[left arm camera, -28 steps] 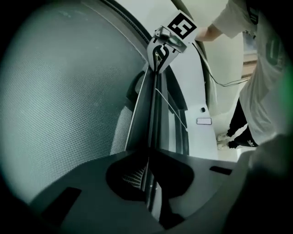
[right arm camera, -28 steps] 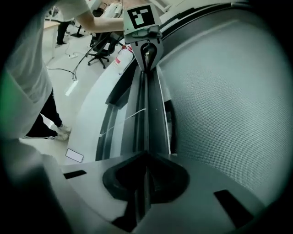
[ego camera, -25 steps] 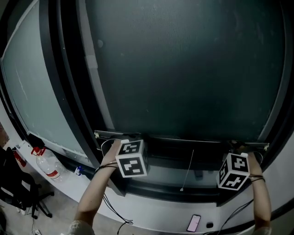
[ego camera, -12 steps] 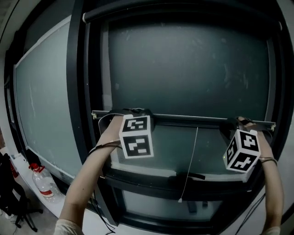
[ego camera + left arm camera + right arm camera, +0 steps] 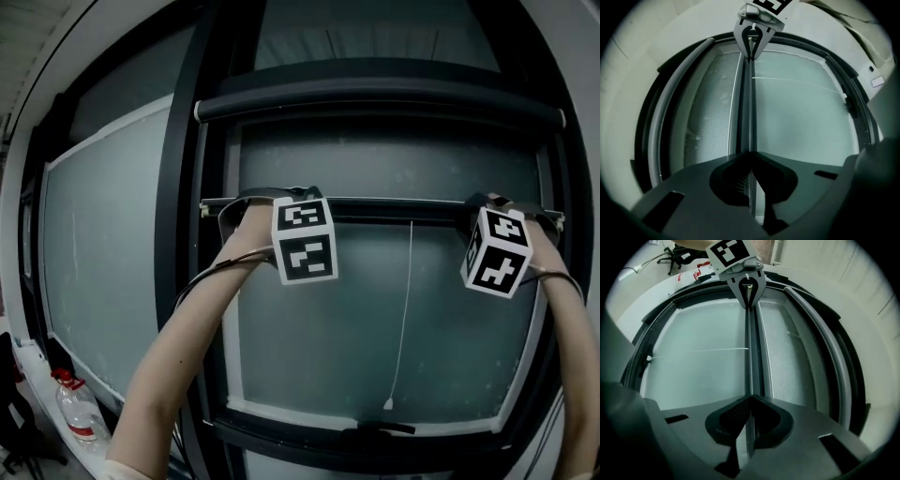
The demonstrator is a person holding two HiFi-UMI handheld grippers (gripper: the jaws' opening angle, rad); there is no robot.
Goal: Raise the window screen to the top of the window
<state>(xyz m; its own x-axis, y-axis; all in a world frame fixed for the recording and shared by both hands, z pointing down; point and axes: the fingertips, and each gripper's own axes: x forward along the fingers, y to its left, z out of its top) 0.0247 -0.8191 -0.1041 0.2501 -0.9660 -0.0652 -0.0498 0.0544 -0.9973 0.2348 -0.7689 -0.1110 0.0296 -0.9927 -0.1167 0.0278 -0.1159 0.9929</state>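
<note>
A dark-framed window (image 5: 187, 281) fills the head view, with a pale frosted pane (image 5: 103, 262) at the left of the frame. The window screen (image 5: 375, 164) sits high, in the upper middle. Its mesh covers only a narrow band between the roller housing (image 5: 375, 98) near the top and its bottom rail (image 5: 394, 202), which runs level just below. The left gripper (image 5: 281, 199) is clamped on the rail's left end and the right gripper (image 5: 473, 210) on its right end. In each gripper view the jaws are pressed together on the rail's thin edge, with the other gripper at the far end. A white pull cord (image 5: 403, 309) hangs from the rail down the glass. A plastic bottle (image 5: 80, 412) stands in the lower left corner.
</note>
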